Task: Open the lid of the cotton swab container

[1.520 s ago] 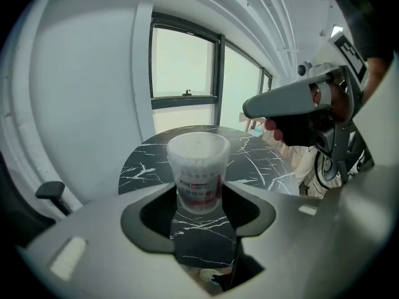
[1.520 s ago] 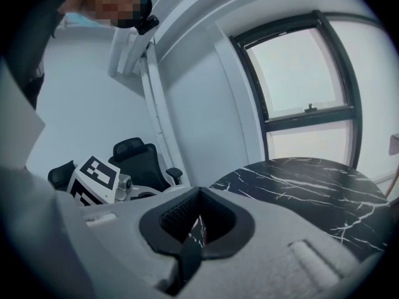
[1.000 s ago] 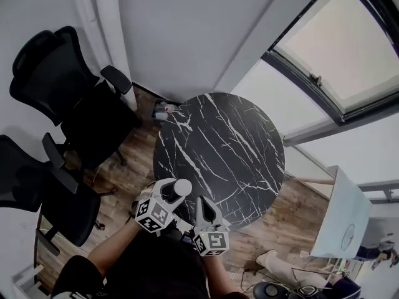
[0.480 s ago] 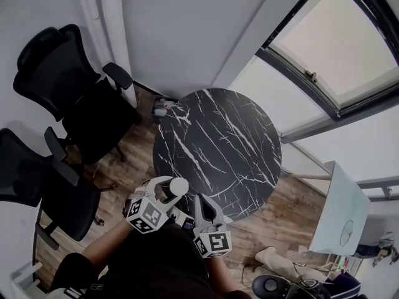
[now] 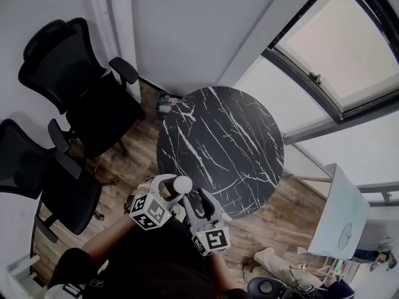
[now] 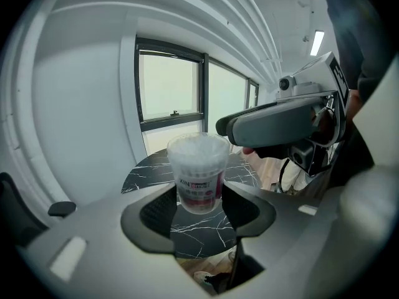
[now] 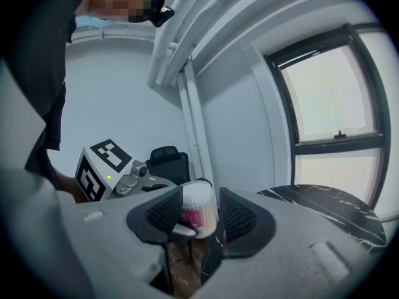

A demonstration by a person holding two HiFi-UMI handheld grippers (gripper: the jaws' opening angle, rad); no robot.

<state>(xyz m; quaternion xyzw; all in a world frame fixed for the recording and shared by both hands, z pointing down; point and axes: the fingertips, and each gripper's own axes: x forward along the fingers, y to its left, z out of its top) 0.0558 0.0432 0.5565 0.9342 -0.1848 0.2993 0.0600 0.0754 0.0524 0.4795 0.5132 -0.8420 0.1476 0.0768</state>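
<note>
The cotton swab container (image 6: 198,173) is a clear tub of white swabs with a pink label. My left gripper (image 6: 198,203) is shut on its lower half and holds it upright in the air. From above its white round top (image 5: 182,184) shows just off the near edge of the table. My right gripper (image 7: 199,215) has just been opening its jaws. The container (image 7: 198,207) stands in the gap between its pads, and neither pad presses on it. In the left gripper view, the right gripper's grey body (image 6: 280,120) hangs beside the container's top.
A round black marble table (image 5: 218,142) stands ahead on a wood floor. Two black office chairs (image 5: 68,67) (image 5: 25,167) are at the left. Small items (image 5: 164,104) lie on the floor by the wall. A white board (image 5: 340,217) leans at the right.
The right gripper has risen and come closer to the container's top, and its jaws stand apart now. The left gripper has lifted the container a little.
</note>
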